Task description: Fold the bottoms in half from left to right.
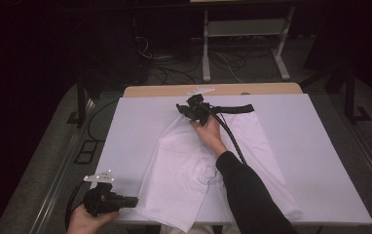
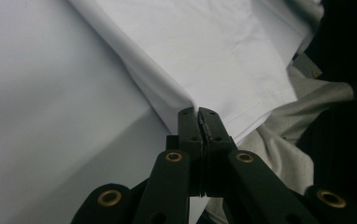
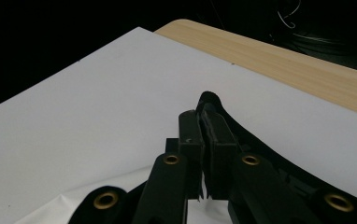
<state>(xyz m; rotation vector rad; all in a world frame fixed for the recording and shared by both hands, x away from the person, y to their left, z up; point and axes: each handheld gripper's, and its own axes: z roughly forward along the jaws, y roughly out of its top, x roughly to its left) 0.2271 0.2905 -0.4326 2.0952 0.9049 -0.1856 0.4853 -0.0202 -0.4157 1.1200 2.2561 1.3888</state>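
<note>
- The white cotton shorts with a black waistband [image 1: 194,165] lay spread on the white board [image 1: 320,161], partly folded, so I judged the folding as begun, not finished.
- The left gripper [image 1: 134,201], at the near corner of the shorts, was closed on the hem [image 2: 186,105].
- The right gripper [image 1: 186,110], at the far end of the shorts, was closed on the black waistband [image 3: 209,100].
- Beyond the shorts, a light wooden table edge [image 1: 213,89] showed past the board; the room behind was dark, with cables [image 1: 174,73] on the floor.
</note>
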